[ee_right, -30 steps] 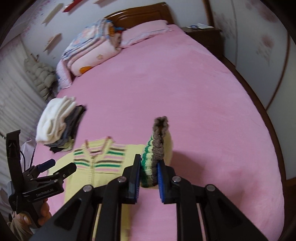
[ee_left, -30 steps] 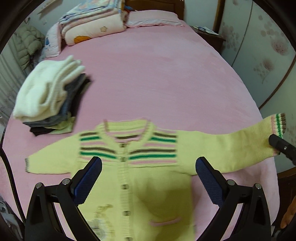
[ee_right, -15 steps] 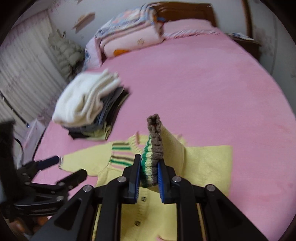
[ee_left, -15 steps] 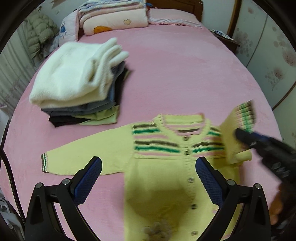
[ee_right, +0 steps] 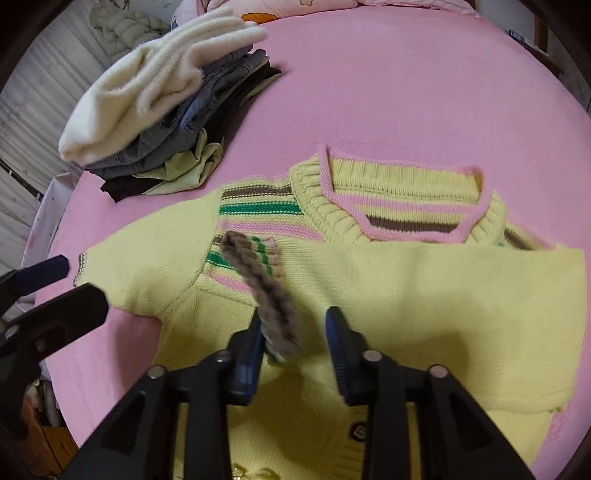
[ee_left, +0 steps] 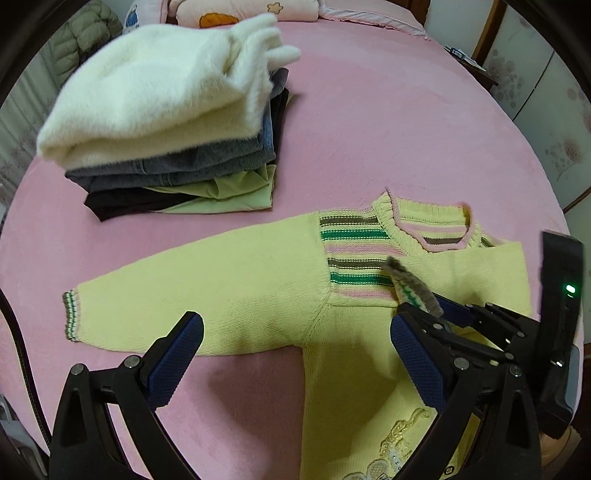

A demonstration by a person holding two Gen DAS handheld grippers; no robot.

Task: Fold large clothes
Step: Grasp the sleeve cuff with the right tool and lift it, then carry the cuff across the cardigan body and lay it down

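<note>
A yellow knit cardigan (ee_left: 258,295) with green, brown and pink stripes lies flat on the pink bed (ee_left: 388,129). Its right sleeve (ee_right: 424,288) is folded across the chest. Its striped cuff (ee_right: 266,291) lies between the fingers of my right gripper (ee_right: 295,343), whose jaws stand apart and no longer pinch it. The left sleeve (ee_left: 166,291) stretches out flat to the left. My left gripper (ee_left: 295,369) is open and empty, low over the left sleeve and body. The right gripper also shows in the left wrist view (ee_left: 432,314).
A stack of folded clothes (ee_left: 166,122), white fluffy sweater on top, sits on the bed to the upper left of the cardigan (ee_right: 159,107). Folded quilts and a pillow (ee_left: 251,11) lie at the headboard. The bed's edge runs close on the right.
My right gripper carried the cuff leftward across the chest, laid the sleeve over the body and opened. My left gripper moved left and closer toward the outstretched left sleeve.
</note>
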